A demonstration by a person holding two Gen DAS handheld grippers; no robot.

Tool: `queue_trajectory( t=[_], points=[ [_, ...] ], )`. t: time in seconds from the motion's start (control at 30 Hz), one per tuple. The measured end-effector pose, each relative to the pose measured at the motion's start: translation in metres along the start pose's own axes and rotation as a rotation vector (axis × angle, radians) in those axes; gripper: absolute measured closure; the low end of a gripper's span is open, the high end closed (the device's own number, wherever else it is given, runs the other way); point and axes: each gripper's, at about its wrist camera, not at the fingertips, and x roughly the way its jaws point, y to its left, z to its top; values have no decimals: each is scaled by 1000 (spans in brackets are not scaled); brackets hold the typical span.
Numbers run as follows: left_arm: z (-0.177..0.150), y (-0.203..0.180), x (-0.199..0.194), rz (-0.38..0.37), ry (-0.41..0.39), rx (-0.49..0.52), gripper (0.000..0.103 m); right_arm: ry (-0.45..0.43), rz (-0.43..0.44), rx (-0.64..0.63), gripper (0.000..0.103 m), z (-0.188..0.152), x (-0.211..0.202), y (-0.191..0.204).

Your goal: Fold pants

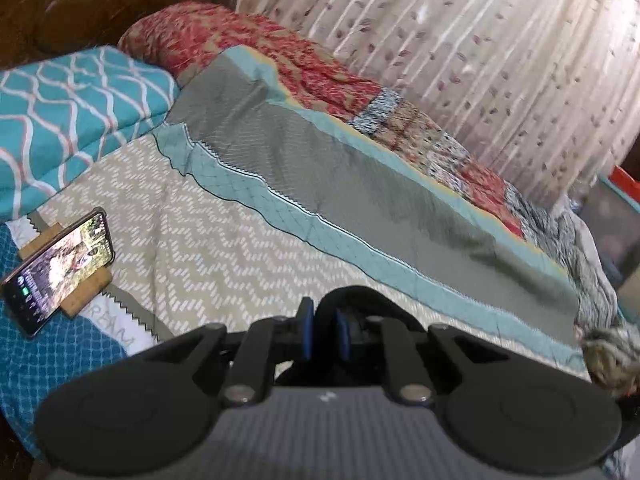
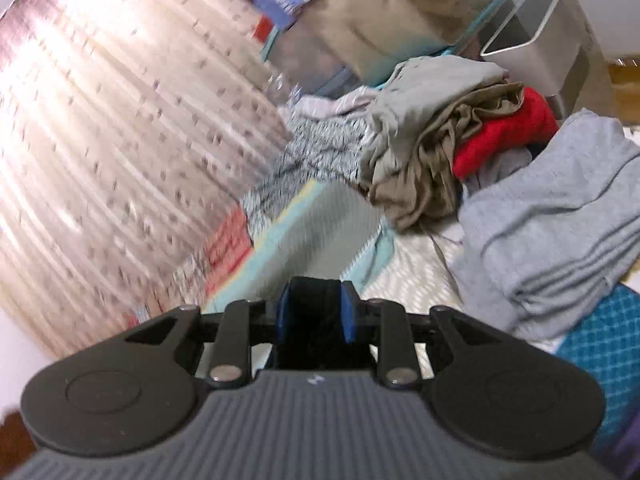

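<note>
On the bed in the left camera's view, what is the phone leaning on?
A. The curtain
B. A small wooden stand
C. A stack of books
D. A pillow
B: the phone sits tilted in a small wooden stand on the bedspread, apart from the teal pillow.

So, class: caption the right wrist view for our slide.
Right gripper pinching black fabric, facing piled laundry on the bed.
</note>
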Motion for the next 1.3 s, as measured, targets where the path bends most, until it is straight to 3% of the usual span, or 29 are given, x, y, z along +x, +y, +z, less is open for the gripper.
queue_trajectory(
  t=[0.2,0.33,0.37,0.4,0.43,0.5,0.53,0.67,0.77,0.8,0.87,1.0,1.1,1.17,1.2,1.23,1.27,1.3],
  points=[
    [37,6,79,-5,67,-14,91,48,-110,111,74,21,92,12],
    [57,-3,140,33,97,3,91,36,-171,98,74,24,164,40],
    [58,-7,152,49,94,9,90,39,-169,72,69,20,177,49],
    [57,-10,163,70,98,14,80,51,-176,23,58,17,193,57],
    [53,-14,177,104,125,24,64,71,-205,-19,49,11,205,63],
    [40,-21,193,220,187,58,53,102,-274,-44,44,-10,215,66],
    [32,-24,193,230,207,82,53,123,-237,-65,45,-22,212,66],
    [-3,-22,152,117,234,137,47,263,-10,-286,46,-76,161,64],
    [-33,-17,104,7,249,104,34,367,180,-486,45,-123,96,65],
    [-41,-19,94,-35,272,91,25,410,230,-548,45,-141,75,67],
    [-65,-24,75,-100,313,85,21,499,316,-673,45,-175,38,70],
    [-98,-34,72,-171,392,43,13,645,421,-856,43,-232,-5,73],
    [-116,-43,86,-221,455,-24,12,724,438,-939,41,-259,-11,77],
    [-128,-46,99,-263,497,-74,15,733,427,-1017,41,-274,-10,82],
    [-135,-47,106,-267,522,-95,32,730,417,-1052,41,-279,-8,83],
    [-143,-49,113,-270,549,-106,60,733,407,-1079,41,-283,-2,83],
    [-149,-52,118,-256,561,-99,74,734,388,-1102,44,-288,2,86],
    [-153,-52,120,-242,565,-95,94,741,364,-1121,65,-291,6,85]
  ],
)
